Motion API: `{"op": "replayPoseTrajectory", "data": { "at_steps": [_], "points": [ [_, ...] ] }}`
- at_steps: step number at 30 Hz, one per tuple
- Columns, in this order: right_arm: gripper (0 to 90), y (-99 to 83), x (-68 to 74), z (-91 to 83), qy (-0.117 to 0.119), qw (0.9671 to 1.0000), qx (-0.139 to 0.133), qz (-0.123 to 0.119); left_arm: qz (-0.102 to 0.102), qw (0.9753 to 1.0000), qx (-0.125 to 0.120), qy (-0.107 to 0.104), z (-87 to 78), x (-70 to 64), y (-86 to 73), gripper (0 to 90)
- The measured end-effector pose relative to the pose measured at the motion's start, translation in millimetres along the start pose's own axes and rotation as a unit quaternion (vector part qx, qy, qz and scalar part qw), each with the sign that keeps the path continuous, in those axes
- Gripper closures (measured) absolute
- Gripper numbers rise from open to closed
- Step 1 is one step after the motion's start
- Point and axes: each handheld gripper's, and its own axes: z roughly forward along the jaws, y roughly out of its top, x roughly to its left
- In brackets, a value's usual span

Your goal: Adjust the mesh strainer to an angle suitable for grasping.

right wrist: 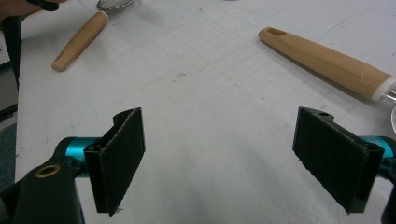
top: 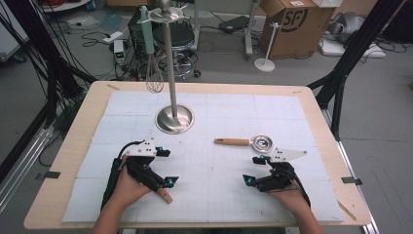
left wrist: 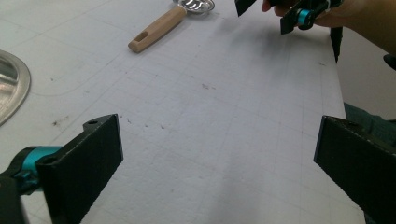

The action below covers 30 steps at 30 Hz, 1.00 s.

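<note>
A small metal strainer [top: 262, 143] with a wooden handle [top: 233, 142] lies on the white mat [top: 214, 195], right of centre. My right gripper [top: 253, 169] rests just in front of it, open with nothing between its jaws; in the right gripper view [right wrist: 233, 163] the handle [right wrist: 322, 60] lies beyond the right jaw. My left gripper [top: 167, 167] is open and holds nothing too [left wrist: 219, 158]. A wooden-handled whisk [right wrist: 79, 39] lies by the left hand, its handle end [top: 164, 196] poking out beneath it. The strainer handle [left wrist: 156, 35] lies far ahead of the left jaws.
A steel stand [top: 174, 119] with a round base and tall pole rises at the mat's back centre. A green-handled whisk [top: 154, 80] hangs from its top. The wooden table edge [top: 68, 146] frames the mat. Cardboard box, stool and cables are on the floor beyond.
</note>
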Motion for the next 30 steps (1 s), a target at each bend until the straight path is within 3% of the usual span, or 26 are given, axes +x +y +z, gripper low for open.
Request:
{"op": "replayPoseTrajectory", "data": {
  "at_steps": [6,8,13,16,19,25,30],
  "points": [
    [16.3,-0.2,-0.8,1.0,0.0,1.0,-0.001,-0.001,0.006,0.9999,0.008,0.012,-3.5,-0.9,-1.0,2.8],
    [16.3,-0.2,-0.8,1.0,0.0,1.0,0.0,-0.001,0.01,0.9999,0.011,0.008,-6.5,-0.9,-2.0,10.3],
    [16.3,0.1,-1.5,0.3,0.0,1.0,-0.001,0.003,0.013,0.9996,0.023,-0.004,-14.5,-4.2,-7.7,39.2],
    [16.3,0.2,-2.0,0.0,-0.001,1.0,-0.004,0.003,0.018,0.9987,0.046,-0.014,-18.1,-6.6,-13.7,52.4],
    [16.3,0.1,-2.6,0.5,-0.001,1.0,-0.004,0.003,0.02,0.9973,0.069,-0.013,-22.2,-8.8,-18.3,58.1],
    [16.8,-0.1,-2.0,3.0,0.0,1.0,0.001,0.002,0.02,0.9968,0.077,0.0,-32.3,-11.0,-25.0,64.2],
    [16.7,0.8,-1.8,3.7,0.001,1.0,0.0,0.002,0.03,0.9946,0.099,0.0,-34.1,-14.1,-30.9,73.4]
  ]
}}
